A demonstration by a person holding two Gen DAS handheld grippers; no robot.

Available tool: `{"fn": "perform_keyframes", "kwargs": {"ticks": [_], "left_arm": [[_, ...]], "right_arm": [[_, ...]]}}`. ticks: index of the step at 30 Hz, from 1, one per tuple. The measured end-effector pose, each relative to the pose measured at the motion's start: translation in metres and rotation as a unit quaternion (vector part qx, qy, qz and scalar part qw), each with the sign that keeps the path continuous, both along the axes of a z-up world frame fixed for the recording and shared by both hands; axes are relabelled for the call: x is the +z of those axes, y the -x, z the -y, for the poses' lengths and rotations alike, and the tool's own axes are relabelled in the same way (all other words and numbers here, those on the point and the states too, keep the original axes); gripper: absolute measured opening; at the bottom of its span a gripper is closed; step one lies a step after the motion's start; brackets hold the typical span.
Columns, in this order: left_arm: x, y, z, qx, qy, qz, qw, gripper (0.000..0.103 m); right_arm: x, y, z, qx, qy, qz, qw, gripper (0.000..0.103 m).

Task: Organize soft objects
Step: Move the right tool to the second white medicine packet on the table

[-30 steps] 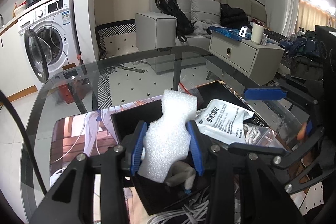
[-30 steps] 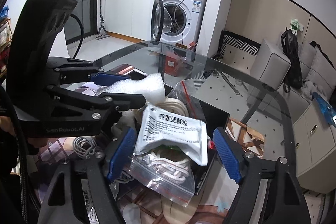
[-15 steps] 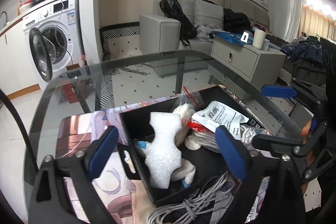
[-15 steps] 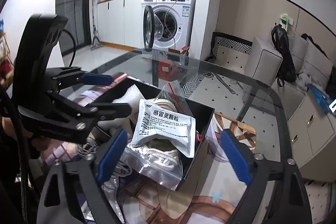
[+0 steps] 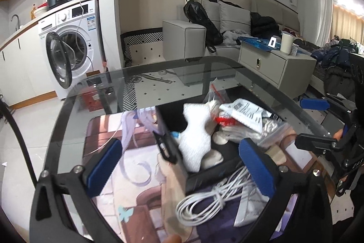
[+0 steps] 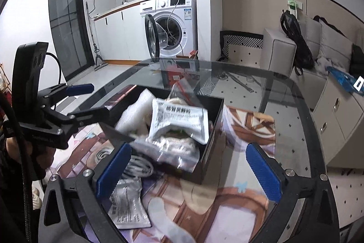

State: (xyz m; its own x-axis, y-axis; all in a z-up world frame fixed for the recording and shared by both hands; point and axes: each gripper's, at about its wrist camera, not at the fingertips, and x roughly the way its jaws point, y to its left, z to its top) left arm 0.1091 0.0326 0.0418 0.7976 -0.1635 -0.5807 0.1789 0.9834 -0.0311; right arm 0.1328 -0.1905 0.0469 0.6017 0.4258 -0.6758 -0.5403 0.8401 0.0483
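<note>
The left gripper (image 5: 182,165) has its jaws opening to nearly full spread, with nothing pressed between the blue pads. The white foam piece (image 5: 196,139) lies ahead of them inside the black box (image 5: 229,148), its long axis running away from the jaws toward the box's far wall. The right gripper (image 6: 187,171) is likewise opening and empty. Ahead of it the printed white sachet (image 6: 179,120) rests on top of the box's contents, over a clear bag of cord (image 6: 175,148) that spills over the near wall.

Loose pieces remain on the surface's near edge: a coiled white cable (image 5: 211,199) (nearer the left hand, by my reading) and a flat packet (image 6: 128,206) near the right gripper. Both views are blurred, and what sits deeper in the box is hidden.
</note>
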Motion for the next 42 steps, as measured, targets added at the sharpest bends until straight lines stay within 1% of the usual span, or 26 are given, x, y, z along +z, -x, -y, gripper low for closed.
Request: {"fn": "perform_keyframes", "kwargs": {"ticks": [3, 5, 7, 12, 19, 22, 24, 29, 33, 42], "left_arm": [[-0.002, 0.009, -0.004, 0.005, 0.002, -0.004, 1.0, 0.103], [-0.004, 0.015, -0.006, 0.006, -0.002, -0.004, 1.0, 0.103], [-0.004, 0.02, -0.006, 0.008, -0.008, -0.002, 0.9999, 0.103], [-0.007, 0.031, -0.007, 0.012, -0.01, -0.001, 0.9999, 0.103], [-0.022, 0.042, -0.006, 0.011, -0.02, -0.019, 0.9996, 0.103], [-0.029, 0.043, -0.006, 0.007, -0.019, -0.03, 0.9993, 0.103], [-0.035, 0.041, -0.005, 0.009, -0.026, -0.043, 0.9987, 0.103], [-0.044, 0.039, -0.003, 0.003, -0.027, -0.057, 0.998, 0.103], [-0.05, 0.037, 0.003, -0.003, -0.041, -0.064, 0.9971, 0.103], [-0.06, 0.031, 0.005, -0.006, -0.042, -0.083, 0.9957, 0.103]], "right_arm": [[-0.004, 0.008, -0.001, 0.0, 0.006, -0.004, 1.0, 0.102], [-0.006, 0.012, -0.001, 0.004, 0.001, -0.013, 1.0, 0.102], [-0.006, 0.017, -0.003, 0.006, 0.004, -0.013, 1.0, 0.102], [-0.013, 0.029, -0.008, 0.017, 0.007, -0.023, 1.0, 0.102], [-0.026, 0.037, -0.008, 0.01, 0.012, -0.042, 0.999, 0.102], [-0.032, 0.04, -0.011, 0.015, 0.021, -0.049, 0.998, 0.102], [-0.037, 0.042, -0.014, 0.02, 0.029, -0.055, 0.998, 0.102], [-0.046, 0.043, -0.02, 0.027, 0.032, -0.068, 0.997, 0.102], [-0.055, 0.045, -0.025, 0.037, 0.039, -0.08, 0.995, 0.102], [-0.071, 0.045, -0.038, 0.06, 0.045, -0.107, 0.991, 0.102]]}}
